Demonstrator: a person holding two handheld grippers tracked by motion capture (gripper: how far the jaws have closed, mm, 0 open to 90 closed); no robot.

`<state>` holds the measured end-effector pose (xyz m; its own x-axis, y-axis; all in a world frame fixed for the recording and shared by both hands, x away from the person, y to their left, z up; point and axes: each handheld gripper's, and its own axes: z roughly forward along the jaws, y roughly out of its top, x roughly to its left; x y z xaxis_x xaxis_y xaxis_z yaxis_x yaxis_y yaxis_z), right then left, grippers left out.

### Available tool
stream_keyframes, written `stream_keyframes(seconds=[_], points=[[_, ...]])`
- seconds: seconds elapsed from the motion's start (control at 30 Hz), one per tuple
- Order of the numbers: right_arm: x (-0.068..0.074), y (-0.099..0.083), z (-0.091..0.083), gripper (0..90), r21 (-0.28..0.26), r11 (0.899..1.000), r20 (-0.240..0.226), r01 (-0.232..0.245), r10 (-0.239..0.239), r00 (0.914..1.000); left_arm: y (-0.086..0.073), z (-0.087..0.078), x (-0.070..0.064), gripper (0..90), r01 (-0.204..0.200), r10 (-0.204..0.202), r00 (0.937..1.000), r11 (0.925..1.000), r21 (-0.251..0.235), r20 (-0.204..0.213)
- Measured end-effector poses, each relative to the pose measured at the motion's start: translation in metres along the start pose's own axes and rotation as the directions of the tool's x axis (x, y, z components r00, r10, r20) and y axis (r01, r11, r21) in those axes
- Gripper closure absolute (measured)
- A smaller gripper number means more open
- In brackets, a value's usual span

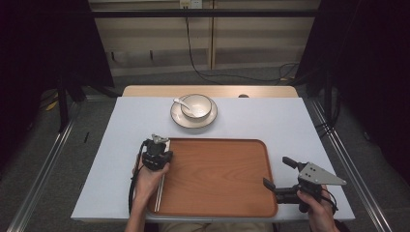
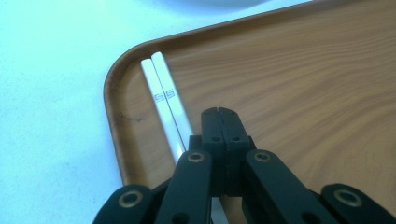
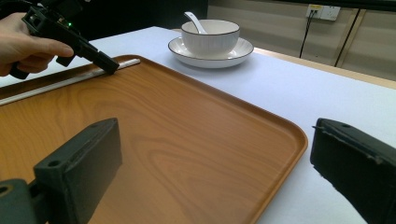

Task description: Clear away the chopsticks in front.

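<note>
A: High view, item one? B: Wooden tray (image 1: 217, 176) on the desk (image 1: 121, 145); left tool (image 1: 155, 145) at its left rim; bowl (image 1: 196, 106) on a plate (image 1: 181, 118) beyond.
A: Left gripper view? B: Chopsticks (image 2: 163, 100) lie paired along the tray's inner left edge, likely parked tidily; jaws pressed together just beside them, holding nothing.
A: Right gripper view? B: Right tool (image 3: 210, 172) spread wide, empty, waiting over the tray's near corner.

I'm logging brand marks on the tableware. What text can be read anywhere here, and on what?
"S S": one small grey S-like mark on each of the two white chopsticks lying along the tray edge; it could be a logo.
No other text is readable.
</note>
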<state>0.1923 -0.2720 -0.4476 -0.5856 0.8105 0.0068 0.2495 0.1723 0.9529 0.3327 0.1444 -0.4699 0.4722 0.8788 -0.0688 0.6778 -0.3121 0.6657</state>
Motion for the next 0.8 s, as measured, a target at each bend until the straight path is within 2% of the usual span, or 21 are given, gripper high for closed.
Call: stream_keyframes(seconds=[0.03,0.1,0.3,0.37,0.4,0.43,0.53,0.63,0.7,0.8], points=[[-0.0004,-0.0001,-0.0001,2.1,0.003,1.0,0.002,0.003,-0.003,1.0,-0.0001,-0.0001,0.0002,90.0,0.014,-0.014,0.9999,0.9999,-0.002,-0.002],[-0.0004,-0.0001,0.0001,2.1,0.0,1.0,0.002,0.003,-0.003,1.0,-0.0002,-0.0006,0.0011,90.0,0.002,-0.002,1.0,1.0,0.001,-0.001],[-0.0003,0.0,0.0002,2.0,-0.002,1.0,0.007,0.001,-0.001,1.0,0.0001,0.0003,0.0013,90.0,0.003,-0.003,1.0,0.9999,-0.009,0.0],[-0.0002,0.0003,-0.0001,2.0,-0.001,1.0,0.005,0.001,-0.001,1.0,0.001,0.0008,0.002,90.0,0.01,-0.011,0.9996,0.9996,-0.027,-0.026],[0.0001,0.0003,-0.0002,2.0,0.0,1.0,0.005,0.001,-0.001,1.0,0.0016,0.0016,0.0016,90.0,0.019,-0.02,0.9997,0.9989,-0.043,-0.015],[0.0004,0.0003,-0.0004,2.0,0.0,1.0,0.004,-0.001,0.001,1.0,0.0022,0.0009,0.002,90.0,0.011,-0.012,0.9999,0.9983,-0.056,-0.004],[-0.0002,0.0003,0.0,2.0,-0.004,1.0,0.007,-0.003,0.003,1.0,0.0038,-0.0016,0.0005,86.1,0.011,-0.01,0.9999,0.9928,-0.12,0.003],[-0.0004,0.0001,0.0003,2.0,-0.004,1.0,0.007,0.0,0.0,1.0,0.0062,-0.0023,-0.0005,81.0,-0.016,0.018,0.9997,0.99,-0.14,0.014],[-0.0001,0.0002,0.0004,2.0,-0.006,1.0,0.007,-0.003,0.003,1.0,0.0073,-0.0014,-0.0017,74.2,-0.02,0.021,0.9998,0.9886,-0.149,0.001],[-0.0005,0.0002,0.0006,2.0,-0.004,1.0,0.007,-0.001,0.001,1.0,0.0084,-0.001,0.0003,64.3,-0.019,0.023,0.9994,0.984,-0.177,0.025]])
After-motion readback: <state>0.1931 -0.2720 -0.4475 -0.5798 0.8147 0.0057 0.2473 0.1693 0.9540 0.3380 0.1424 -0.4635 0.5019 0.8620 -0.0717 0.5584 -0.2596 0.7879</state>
